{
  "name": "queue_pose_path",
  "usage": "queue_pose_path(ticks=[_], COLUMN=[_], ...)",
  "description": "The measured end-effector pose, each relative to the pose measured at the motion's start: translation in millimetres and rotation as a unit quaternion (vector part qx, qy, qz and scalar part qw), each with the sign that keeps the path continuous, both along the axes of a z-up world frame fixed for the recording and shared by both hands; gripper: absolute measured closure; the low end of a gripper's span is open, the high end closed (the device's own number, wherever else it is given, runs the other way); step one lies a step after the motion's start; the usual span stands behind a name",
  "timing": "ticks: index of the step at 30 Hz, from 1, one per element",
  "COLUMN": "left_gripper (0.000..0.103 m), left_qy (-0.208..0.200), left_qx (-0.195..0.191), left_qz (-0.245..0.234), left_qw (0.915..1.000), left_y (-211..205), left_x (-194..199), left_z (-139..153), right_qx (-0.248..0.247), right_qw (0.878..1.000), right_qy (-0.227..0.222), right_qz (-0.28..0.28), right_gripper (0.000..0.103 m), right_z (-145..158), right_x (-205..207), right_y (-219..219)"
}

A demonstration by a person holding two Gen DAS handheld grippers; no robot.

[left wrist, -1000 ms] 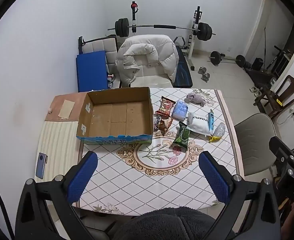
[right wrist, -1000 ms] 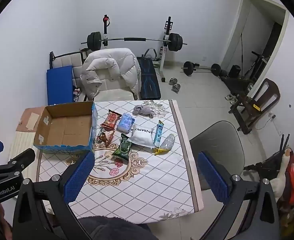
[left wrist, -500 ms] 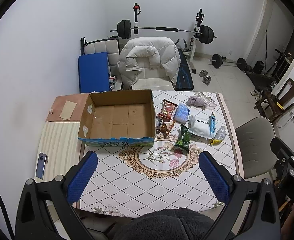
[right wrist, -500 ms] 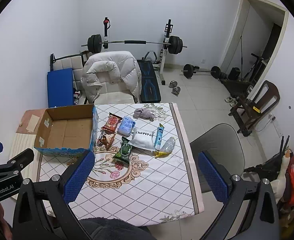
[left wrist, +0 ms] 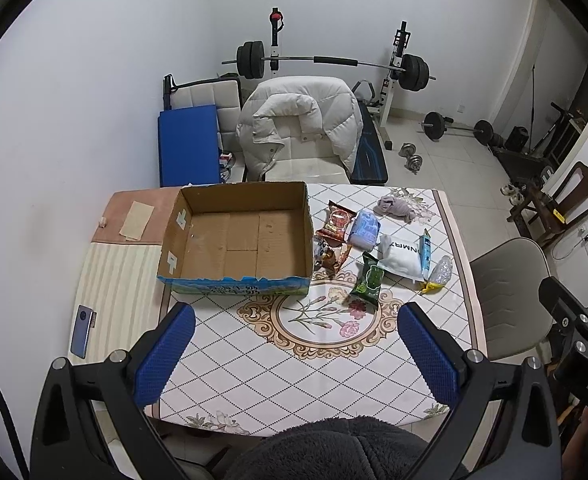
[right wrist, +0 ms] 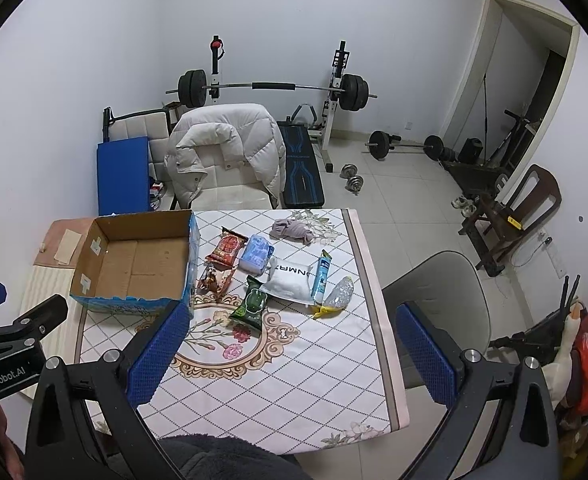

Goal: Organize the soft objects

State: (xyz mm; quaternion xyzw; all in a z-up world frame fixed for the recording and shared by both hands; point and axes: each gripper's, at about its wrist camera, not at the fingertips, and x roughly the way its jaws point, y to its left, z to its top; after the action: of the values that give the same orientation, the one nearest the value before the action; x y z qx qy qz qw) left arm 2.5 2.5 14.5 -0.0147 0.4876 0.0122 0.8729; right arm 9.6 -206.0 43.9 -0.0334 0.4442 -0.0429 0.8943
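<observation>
An open, empty cardboard box (left wrist: pixel 237 240) (right wrist: pixel 133 264) sits at the table's left. To its right lie soft packs: a red snack bag (left wrist: pixel 336 222) (right wrist: pixel 226 247), a blue tissue pack (left wrist: pixel 366 229) (right wrist: pixel 257 254), a white pouch (left wrist: pixel 401 256) (right wrist: pixel 291 278), a green pack (left wrist: pixel 368 282) (right wrist: pixel 251 302), a small brown pack (right wrist: pixel 213 278), a blue tube (right wrist: pixel 321 274) and a grey cloth (left wrist: pixel 396 207) (right wrist: pixel 291 230). My left gripper (left wrist: pixel 294 354) and right gripper (right wrist: pixel 289 350) are open and empty, held high above the table's near side.
The table (left wrist: pixel 253 360) has a patterned cloth. A phone (left wrist: pixel 82 332) lies on the side surface at left. A grey chair (right wrist: pixel 434 300) stands at the right, a chair with a white jacket (left wrist: pixel 302 128) behind. Gym weights stand at the back.
Both grippers have risen or drawn back a little; the table looks slightly smaller and farther. Nothing on the table has moved.
</observation>
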Motion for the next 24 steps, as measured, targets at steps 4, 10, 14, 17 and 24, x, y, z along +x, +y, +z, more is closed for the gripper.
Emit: queue_pose_path(ticks=[4,10,14,17,24], left_gripper=[0.000,0.000,0.000,0.000,0.000], left_qy=[-0.002,-0.002,-0.004,-0.007,-0.010], left_qx=[-0.001,-0.001,0.000,0.000,0.001], left_qz=[0.000,0.000,0.001,0.001,0.002], left_qw=[1.0000,1.0000,1.0000,1.0000,0.9999], left_y=[4,6,7,9,12], left_x=[-1,-2,-4,-6,-8], left_z=[-2,-3,-4,-4,-1], right_qx=[-0.002,-0.006,-0.009,-0.008,-0.005], right_qw=[1.000,1.000,1.000,1.000,1.000], right_qy=[-0.002,-0.005,-0.010,-0.012,-0.014], right_qz=[0.003,0.003,0.003,0.004,0.005], right_gripper=[0.000,0.000,0.000,0.000,0.000], right_z=[2,4,7,9,13], right_x=[0,1,2,1,-1], right_y=[6,11,16,19,18])
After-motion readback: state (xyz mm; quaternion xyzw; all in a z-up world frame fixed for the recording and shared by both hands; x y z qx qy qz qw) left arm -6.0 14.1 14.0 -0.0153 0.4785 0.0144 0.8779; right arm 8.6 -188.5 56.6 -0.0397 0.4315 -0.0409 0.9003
